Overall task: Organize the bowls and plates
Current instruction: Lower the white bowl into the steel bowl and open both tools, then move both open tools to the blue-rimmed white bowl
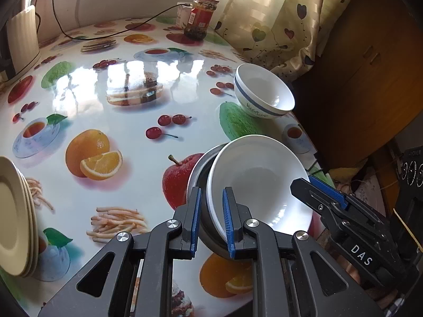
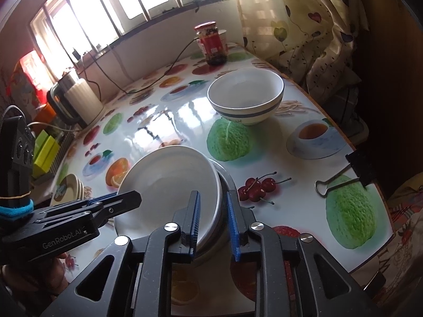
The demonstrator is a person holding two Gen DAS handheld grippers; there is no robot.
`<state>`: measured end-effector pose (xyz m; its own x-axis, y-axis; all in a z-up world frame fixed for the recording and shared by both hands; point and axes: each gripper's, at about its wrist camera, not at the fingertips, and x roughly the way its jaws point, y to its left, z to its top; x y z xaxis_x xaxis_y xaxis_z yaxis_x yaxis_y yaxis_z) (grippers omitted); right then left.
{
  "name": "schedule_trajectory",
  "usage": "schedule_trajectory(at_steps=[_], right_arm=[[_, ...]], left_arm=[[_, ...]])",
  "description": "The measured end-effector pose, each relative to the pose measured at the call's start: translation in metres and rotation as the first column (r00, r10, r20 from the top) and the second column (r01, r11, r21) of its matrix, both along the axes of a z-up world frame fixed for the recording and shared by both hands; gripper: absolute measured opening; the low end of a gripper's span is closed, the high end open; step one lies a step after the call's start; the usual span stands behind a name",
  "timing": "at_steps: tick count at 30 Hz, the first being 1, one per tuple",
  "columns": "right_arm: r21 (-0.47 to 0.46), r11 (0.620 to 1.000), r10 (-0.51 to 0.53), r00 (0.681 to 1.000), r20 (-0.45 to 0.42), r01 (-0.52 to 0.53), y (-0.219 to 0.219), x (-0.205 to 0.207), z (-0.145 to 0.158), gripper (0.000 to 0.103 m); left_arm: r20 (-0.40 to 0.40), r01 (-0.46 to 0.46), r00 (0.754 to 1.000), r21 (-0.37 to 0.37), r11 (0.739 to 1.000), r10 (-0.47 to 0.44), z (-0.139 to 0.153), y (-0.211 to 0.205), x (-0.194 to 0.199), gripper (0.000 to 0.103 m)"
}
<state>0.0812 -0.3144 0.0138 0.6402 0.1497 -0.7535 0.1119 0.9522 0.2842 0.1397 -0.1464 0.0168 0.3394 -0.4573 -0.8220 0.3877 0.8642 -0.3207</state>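
Both grippers, left [image 1: 211,219] and right [image 2: 212,224], have fingers clamped on opposite rims of stacked white plates [image 1: 259,182] above the table [image 1: 111,137].

Left claw [image 1: 211,218] reaching in from the near table edge, blue pads narrowly parted, straddling the rims of two nested dishes. Right claw [image 2: 212,220] alongside from the right, likewise parted over the rims, tilted slightly downward; contact cannot be told
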Motion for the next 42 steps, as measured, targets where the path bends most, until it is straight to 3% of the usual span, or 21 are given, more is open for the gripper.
schedule_trajectory(at_steps=[3,28,42], right_arm=[[0.003,1.000,-0.010,1.000,0.005,0.010,-0.004,0.001,0.003,0.032],[-0.036,0.990,-0.135,0.988,0.080,0.139,-0.075,0.041,0.031,0.034],[-0.036,0.991,-0.125,0.991,0.038,0.127,-0.100,0.086,0.016,0.034]], left_arm=[[0.010,0.005,1.000,-0.005,1.000,-0.005,0.003,0.000,0.002,0.026],[0.089,0.053,0.995,-0.019,0.998,-0.051,0.030,-0.036,0.078,0.026],[0.050,0.122,0.991,0.007,0.992,-0.122,0.022,-0.078,0.125,0.027]])
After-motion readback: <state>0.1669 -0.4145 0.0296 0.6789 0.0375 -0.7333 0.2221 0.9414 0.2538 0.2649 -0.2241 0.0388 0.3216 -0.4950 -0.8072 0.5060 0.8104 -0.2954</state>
